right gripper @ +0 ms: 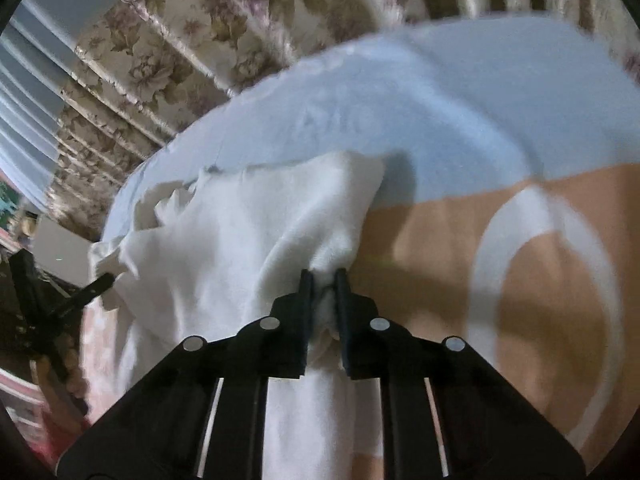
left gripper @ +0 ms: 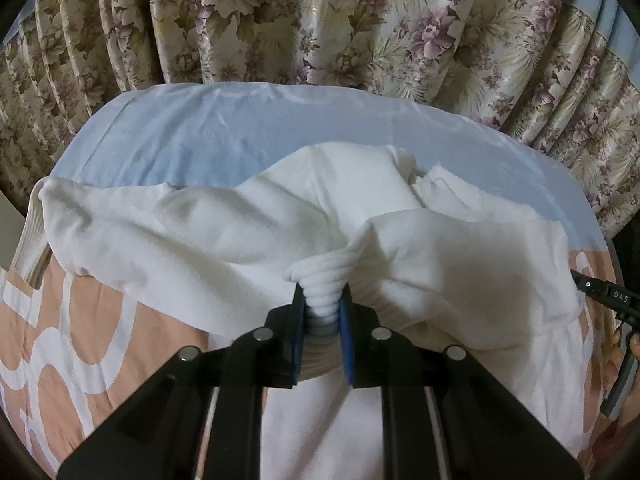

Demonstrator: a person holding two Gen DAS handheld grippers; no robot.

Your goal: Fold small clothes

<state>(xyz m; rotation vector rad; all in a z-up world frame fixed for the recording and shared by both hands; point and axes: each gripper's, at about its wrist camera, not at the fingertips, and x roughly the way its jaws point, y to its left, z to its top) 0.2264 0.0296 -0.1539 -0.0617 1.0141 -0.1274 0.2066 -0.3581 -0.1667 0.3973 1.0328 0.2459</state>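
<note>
A small white garment [left gripper: 248, 224] lies rumpled on a bed cover [left gripper: 100, 328] printed in peach, white and pale blue. My left gripper [left gripper: 322, 300] is shut on a bunched ribbed edge of the garment, which fans out ahead of it. My right gripper [right gripper: 323, 280] is shut on another bunched part of the same garment [right gripper: 248, 232]; the cloth spreads away to its left. The right gripper's tip also shows at the right edge of the left wrist view [left gripper: 600, 292]. The left gripper shows at the left edge of the right wrist view [right gripper: 92, 286].
Floral curtains [left gripper: 320, 20] hang close behind the bed's far edge. The pale blue part of the cover [left gripper: 200, 128] lies beyond the garment. In the right wrist view, peach cover with a white ring [right gripper: 560, 280] lies to the right and dark clutter [right gripper: 24, 280] at far left.
</note>
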